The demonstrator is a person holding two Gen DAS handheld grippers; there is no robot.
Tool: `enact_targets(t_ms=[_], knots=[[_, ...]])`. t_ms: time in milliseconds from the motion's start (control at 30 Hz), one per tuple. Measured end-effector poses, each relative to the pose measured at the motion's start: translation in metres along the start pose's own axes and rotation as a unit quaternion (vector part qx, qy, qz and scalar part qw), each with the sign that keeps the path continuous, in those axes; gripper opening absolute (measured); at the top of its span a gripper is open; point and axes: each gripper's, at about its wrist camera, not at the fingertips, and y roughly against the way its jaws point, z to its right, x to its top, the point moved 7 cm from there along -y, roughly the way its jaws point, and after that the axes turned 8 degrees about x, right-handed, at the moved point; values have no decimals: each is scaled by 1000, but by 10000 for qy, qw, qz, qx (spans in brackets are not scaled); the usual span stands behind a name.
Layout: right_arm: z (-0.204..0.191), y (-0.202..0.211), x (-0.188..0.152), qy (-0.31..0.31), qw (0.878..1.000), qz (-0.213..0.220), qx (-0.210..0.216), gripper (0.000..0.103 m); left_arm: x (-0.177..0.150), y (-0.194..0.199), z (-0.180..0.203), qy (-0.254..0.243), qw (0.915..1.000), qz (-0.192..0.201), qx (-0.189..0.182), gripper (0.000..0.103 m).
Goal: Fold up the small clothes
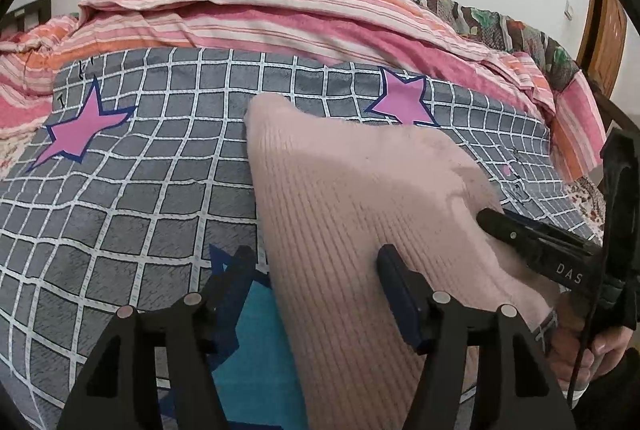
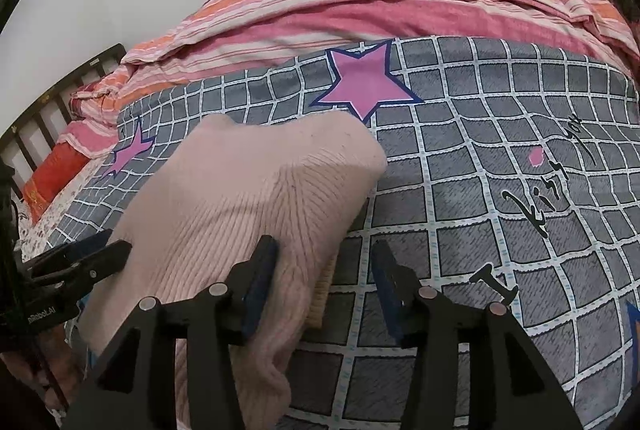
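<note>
Gray checked bedspread point(image 1: 120, 189) is carrying a pink sweater point(image 1: 340, 209). Left gripper point(image 1: 316, 262) and right gripper point(image 2: 324, 254) are both straddling its edges with fingers apart, gripping nothing.

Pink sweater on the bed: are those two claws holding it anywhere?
Nothing is held. The left gripper and the right gripper each stand open astride a side edge of the sweater, and neither pinches it.
</note>
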Motion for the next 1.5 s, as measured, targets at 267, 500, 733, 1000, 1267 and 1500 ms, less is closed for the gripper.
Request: enact_targets(t_ms=[267, 500, 733, 1000, 1267, 1500], knots=[[1, 1, 0, 2, 10000, 5, 19, 47, 0, 3, 0, -43, 10000, 55, 59, 63], [-3, 4, -2, 38, 10000, 30, 15, 44, 1, 4, -3, 96, 9999, 88, 54, 66], [-23, 5, -4, 663, 9973, 150, -262, 27, 1, 5, -3, 107, 9999, 68, 57, 66], [-15, 14, 0, 438, 9990, 103, -58, 28, 1, 9, -5, 94, 9999, 99, 52, 66], [-16, 14, -5, 544, 9982, 80, -220, 28, -12, 11, -3, -120, 9999, -79, -91, 68], [-20, 45, -4, 400, 9986, 282, -206, 41, -9, 24, -13, 89, 9997, -72, -229, 68]])
